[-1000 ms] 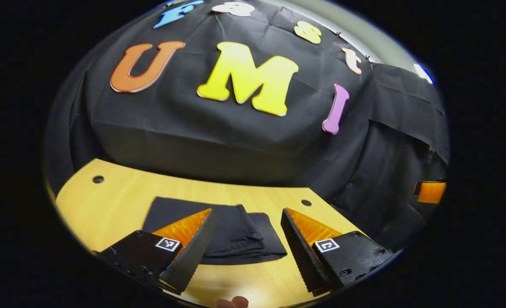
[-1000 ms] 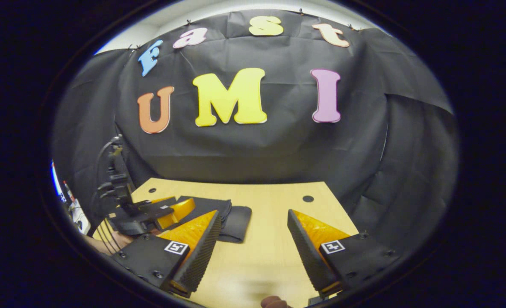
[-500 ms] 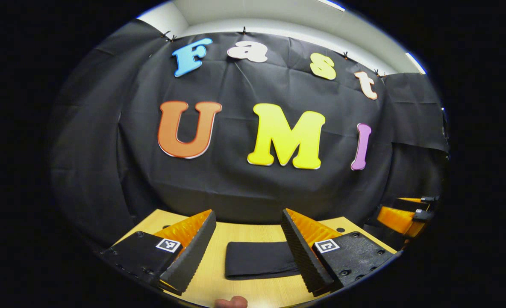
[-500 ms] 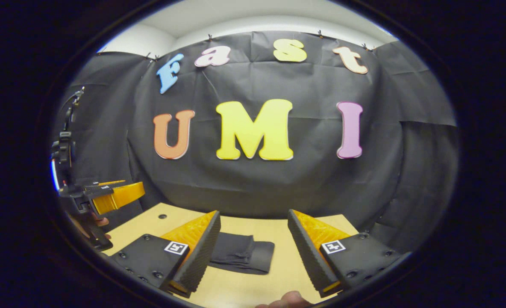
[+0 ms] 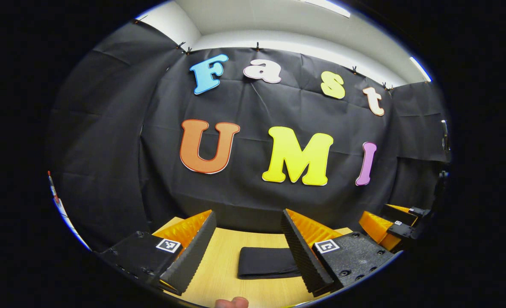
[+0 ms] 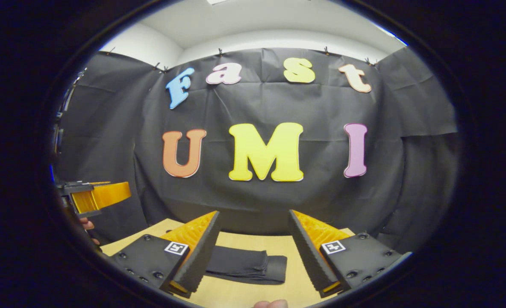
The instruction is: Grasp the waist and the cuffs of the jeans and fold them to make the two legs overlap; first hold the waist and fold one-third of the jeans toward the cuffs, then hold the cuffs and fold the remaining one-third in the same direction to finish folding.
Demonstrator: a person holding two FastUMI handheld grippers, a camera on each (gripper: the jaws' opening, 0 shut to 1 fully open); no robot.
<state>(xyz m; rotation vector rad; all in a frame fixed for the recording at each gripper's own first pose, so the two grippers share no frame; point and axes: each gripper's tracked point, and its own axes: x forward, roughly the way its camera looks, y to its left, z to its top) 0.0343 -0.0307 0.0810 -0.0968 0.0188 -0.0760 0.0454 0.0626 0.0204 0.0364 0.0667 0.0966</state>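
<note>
Jeans (image 5: pixel 268 262) lie as a compact folded bundle on the table (image 5: pixel 219 273) (looks finished). Left gripper (image 5: pixel 248 252) and right gripper (image 6: pixel 253 252) both spread wide, holding nothing, nothing apparently left.

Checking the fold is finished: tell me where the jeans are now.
The jeans lie folded on the table, low in both views, seen between the left claw's open fingers and just beyond the right claw.

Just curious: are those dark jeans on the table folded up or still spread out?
Folded. The jeans lie as a compact layered bundle on the table, stacked edges showing.
</note>
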